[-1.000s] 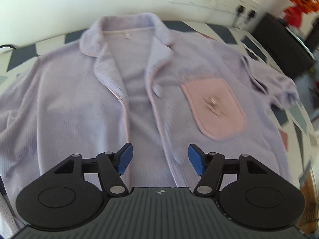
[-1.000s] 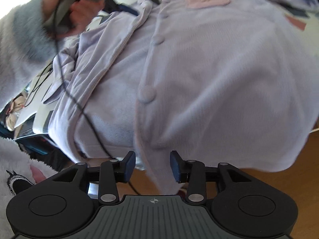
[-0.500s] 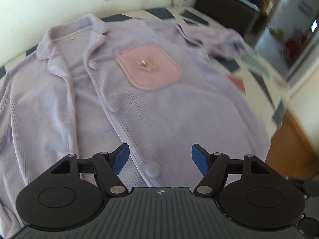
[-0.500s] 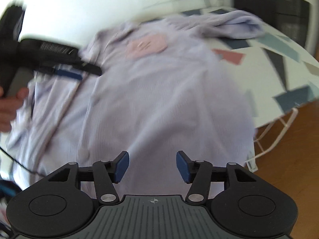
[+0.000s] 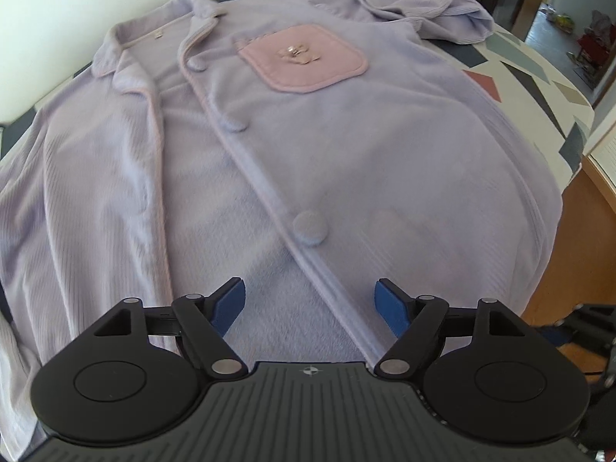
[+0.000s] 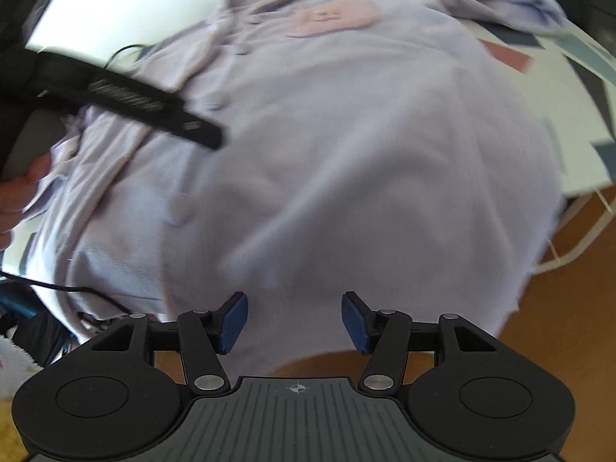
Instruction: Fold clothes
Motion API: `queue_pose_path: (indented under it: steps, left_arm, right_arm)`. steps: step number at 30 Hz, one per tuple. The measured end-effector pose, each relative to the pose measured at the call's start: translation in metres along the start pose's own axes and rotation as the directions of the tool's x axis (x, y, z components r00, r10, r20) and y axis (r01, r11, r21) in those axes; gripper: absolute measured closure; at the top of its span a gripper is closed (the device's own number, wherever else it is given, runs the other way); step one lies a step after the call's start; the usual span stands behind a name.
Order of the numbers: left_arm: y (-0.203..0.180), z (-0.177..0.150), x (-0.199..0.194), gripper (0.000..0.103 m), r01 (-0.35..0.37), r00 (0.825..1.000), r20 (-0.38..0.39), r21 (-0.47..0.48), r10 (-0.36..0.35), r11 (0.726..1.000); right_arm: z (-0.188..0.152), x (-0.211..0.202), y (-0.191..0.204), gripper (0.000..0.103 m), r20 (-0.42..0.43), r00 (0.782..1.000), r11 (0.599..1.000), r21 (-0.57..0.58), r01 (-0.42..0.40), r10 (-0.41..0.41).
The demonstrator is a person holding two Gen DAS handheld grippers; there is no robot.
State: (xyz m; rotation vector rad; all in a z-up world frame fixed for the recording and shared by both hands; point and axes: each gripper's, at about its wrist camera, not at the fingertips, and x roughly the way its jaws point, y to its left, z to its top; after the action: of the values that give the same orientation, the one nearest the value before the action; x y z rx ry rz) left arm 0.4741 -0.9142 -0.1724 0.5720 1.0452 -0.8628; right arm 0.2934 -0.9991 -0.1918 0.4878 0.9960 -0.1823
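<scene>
Lilac pajama top (image 5: 385, 146) lying flat and open on the patterned table (image 5: 539, 73), pink pocket (image 5: 304, 57) at 12 o'clock, my left gripper (image 5: 310, 302) wide above the hem, my right gripper (image 6: 294, 321) wide, holding nothing

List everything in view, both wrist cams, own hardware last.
pajama top: 1, lilac fleece, spread face up and unbuttoned on the table, hem hanging over the near edge
chest pocket: 1, pink, upper front of the top
fabric buttons: 3 visible, lilac, along the placket
table: 1, white cloth with grey and red shapes, under the top
floor: wood, orange-brown, right of the table
left gripper: 1, black with blue pads, open above the placket
right gripper: 1, black with blue pads, open at the hem
</scene>
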Motion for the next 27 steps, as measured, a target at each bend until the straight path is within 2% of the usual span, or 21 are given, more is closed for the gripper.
queue_pose_path:
  steps: [8, 10, 13, 15, 24, 27]
  left_arm:
    - [-0.003, -0.013, -0.002, 0.021, -0.053, 0.999, 0.001, -0.047, 0.053, 0.997]
    - [-0.003, -0.014, -0.003, 0.018, -0.072, 0.997, 0.005, -0.063, 0.072, 0.995]
    - [-0.004, -0.016, -0.003, 0.014, -0.099, 0.995, 0.007, -0.092, 0.100, 0.991]
    - [-0.004, -0.017, -0.003, 0.011, -0.116, 0.993, 0.006, -0.121, 0.118, 0.986]
    - [-0.003, -0.022, -0.010, 0.010, -0.152, 0.987, 0.017, -0.227, 0.160, 0.962]
    - [0.000, -0.024, -0.011, 0.010, -0.141, 0.989, 0.020, -0.232, 0.149, 0.962]
  right_arm:
    - [-0.011, -0.025, -0.049, 0.050, 0.063, 0.992, 0.982, 0.160, 0.099, -0.110]
    - [-0.011, -0.032, -0.062, 0.034, 0.102, 0.983, 0.975, 0.181, 0.132, -0.152]
    - [-0.011, -0.043, -0.077, 0.024, 0.162, 0.963, 0.964, 0.190, 0.184, -0.215]
    - [-0.010, -0.049, -0.086, 0.024, 0.182, 0.954, 0.962, 0.180, 0.204, -0.237]
    - [0.001, -0.065, -0.105, 0.023, 0.231, 0.944, 0.970, 0.114, 0.216, -0.237]
    - [0.004, -0.072, -0.104, 0.018, 0.253, 0.937, 0.969, 0.107, 0.221, -0.241]
